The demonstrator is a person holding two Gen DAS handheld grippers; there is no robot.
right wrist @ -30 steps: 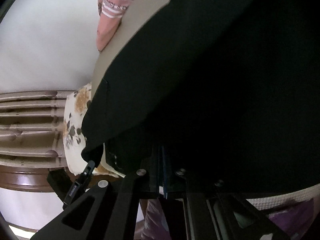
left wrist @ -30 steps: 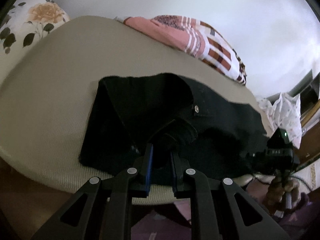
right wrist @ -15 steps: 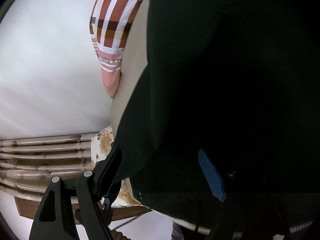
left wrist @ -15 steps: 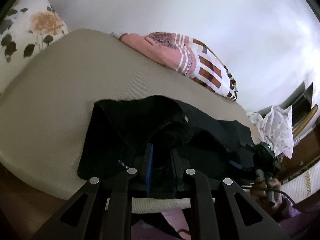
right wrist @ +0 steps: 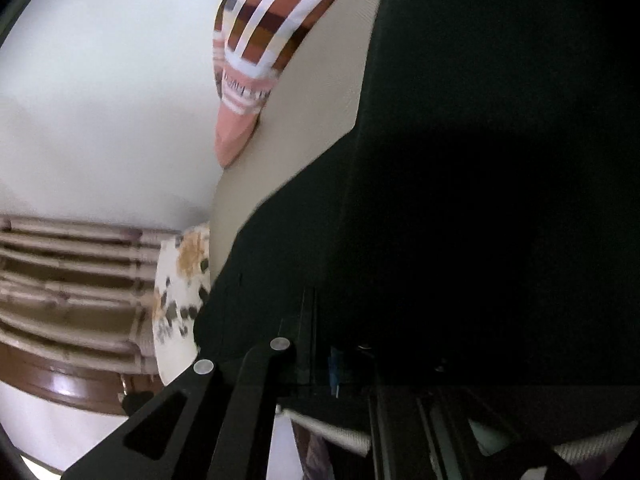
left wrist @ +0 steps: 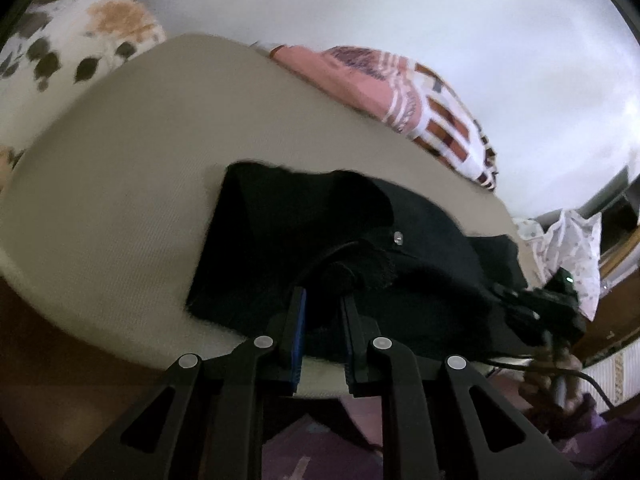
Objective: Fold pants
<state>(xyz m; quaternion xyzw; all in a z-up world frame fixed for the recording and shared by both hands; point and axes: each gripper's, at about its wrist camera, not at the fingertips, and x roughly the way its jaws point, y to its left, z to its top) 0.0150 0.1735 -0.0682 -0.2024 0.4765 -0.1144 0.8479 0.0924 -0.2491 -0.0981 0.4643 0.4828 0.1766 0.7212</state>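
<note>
both grippers sit at the near edge of the black denim pants [left wrist: 404,264], which lie bunched on the beige woven mattress cover [left wrist: 132,184]. left gripper [left wrist: 323,304] has its two black fingers drawn close, blue pad on the inner face of one, and a dark fold of the pants near the waistband is pinched between them. right gripper [right wrist: 320,360] is deep in shadow under the fabric; its fingers read as drawn together, with black cloth lying over and around them, though the pinch itself is too dark to make out. in the left view that gripper appears at the pants' far right corner, with a hand [left wrist: 560,376] below it.

a small silver button [left wrist: 397,237] sits on the pants just beyond the left fingertips. past the pants, along the mattress cover's far edge, lies a pink, white and brown striped blanket [left wrist: 404,92]. a white pillow with orange flowers and dark leaves [left wrist: 68,40] lies off the cover's left end, against the pale wall [left wrist: 400,8].
</note>
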